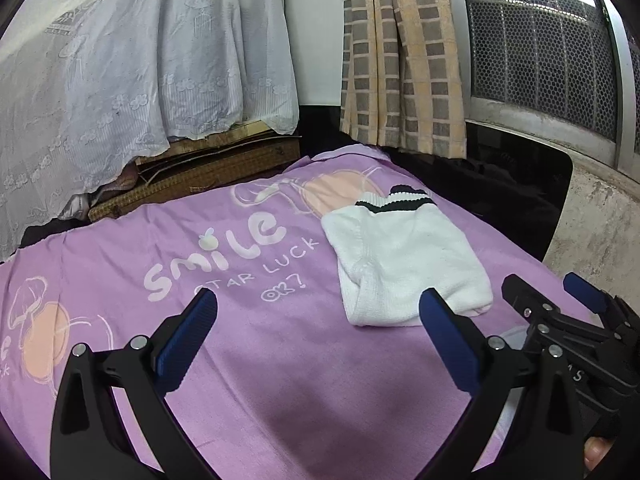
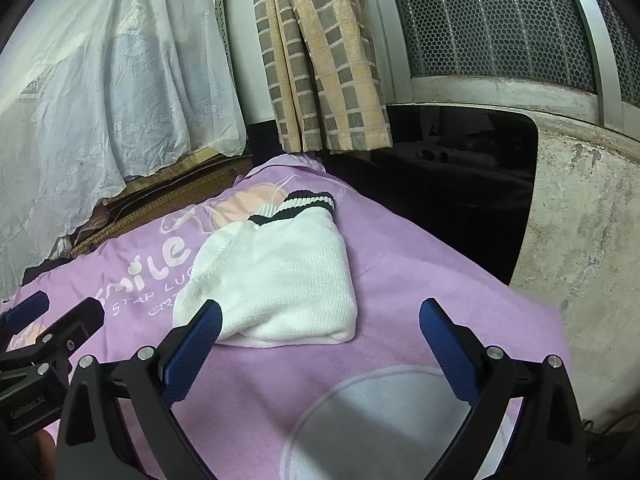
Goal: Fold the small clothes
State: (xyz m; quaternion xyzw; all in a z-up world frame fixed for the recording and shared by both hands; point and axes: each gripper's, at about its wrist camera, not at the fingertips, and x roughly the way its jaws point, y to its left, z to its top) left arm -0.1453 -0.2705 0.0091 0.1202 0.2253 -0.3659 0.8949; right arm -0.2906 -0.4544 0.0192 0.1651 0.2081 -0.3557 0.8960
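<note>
A small white knit garment (image 1: 404,264) with black-striped ribbed trim lies folded into a compact bundle on the purple sheet (image 1: 256,360). My left gripper (image 1: 318,308) hovers open just short of it, its right finger beside the bundle's near edge. The right gripper (image 1: 560,292) shows at the lower right of the left wrist view. In the right wrist view the same folded garment (image 2: 276,276) lies ahead. My right gripper (image 2: 320,318) is open at its near edge, empty. The left gripper (image 2: 56,308) shows at the lower left of that view.
The purple sheet (image 2: 400,280) carries "smile" lettering (image 1: 216,252) and ends at its right edge near a rough concrete wall (image 2: 580,240). A white lace cloth (image 1: 120,80) drapes over woven boxes (image 1: 200,172) at the back left. A checked curtain (image 1: 400,60) and meshed window (image 1: 540,48) stand behind.
</note>
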